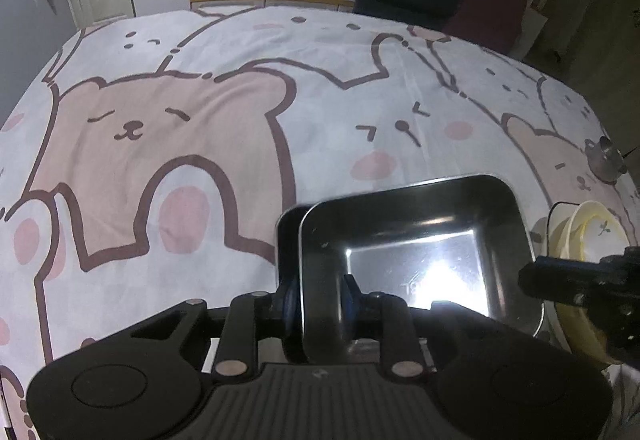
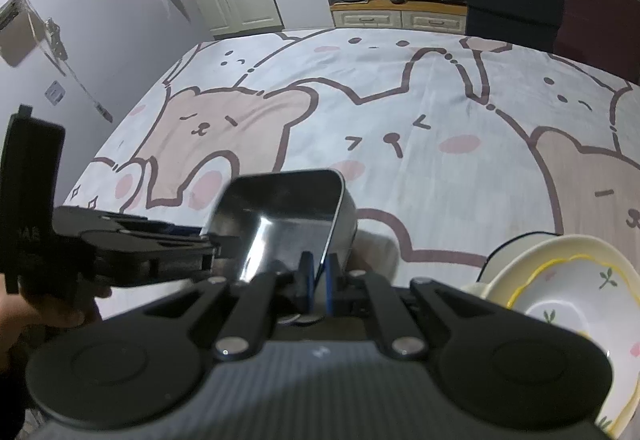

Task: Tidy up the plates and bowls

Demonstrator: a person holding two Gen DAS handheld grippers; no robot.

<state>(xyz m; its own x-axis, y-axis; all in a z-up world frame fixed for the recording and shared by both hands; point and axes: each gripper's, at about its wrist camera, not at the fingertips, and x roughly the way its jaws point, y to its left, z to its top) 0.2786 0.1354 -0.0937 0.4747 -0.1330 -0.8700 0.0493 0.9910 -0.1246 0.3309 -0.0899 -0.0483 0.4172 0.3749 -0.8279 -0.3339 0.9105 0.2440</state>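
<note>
Both grippers had hold of the same metal tray [image 1: 416, 240], so the step in hand looked like a two-handed placing or nesting of it, and doing that well would have meant keeping the two hands level with each other so the tray came down flat rather than corner-first. The left gripper [image 1: 316, 300] straddled the near wall at the tray's left corner, its blue pads [image 1: 348, 296] one inside and one outside; its jaws were easing apart, with the wall between them. The right gripper [image 2: 318, 286] was clenched tight on the thin rim of the right-hand wall. If the left was letting go, the right would have had to carry the whole weight from one edge (a thin rim pinched at one side tends to swing), so lowering it fully before release seemed the safer course.

The tray was a rounded rectangle of shiny steel with deep sloping walls and a flat floor that threw back a bright glare. A second dark rim peeked out just behind its left side in the left view, possibly another tray beneath it. It hung low over the bear-print tablecloth [image 1: 200, 120], near the front edge, with a stack of cream plates [image 2: 568, 304] just to its right.
</note>
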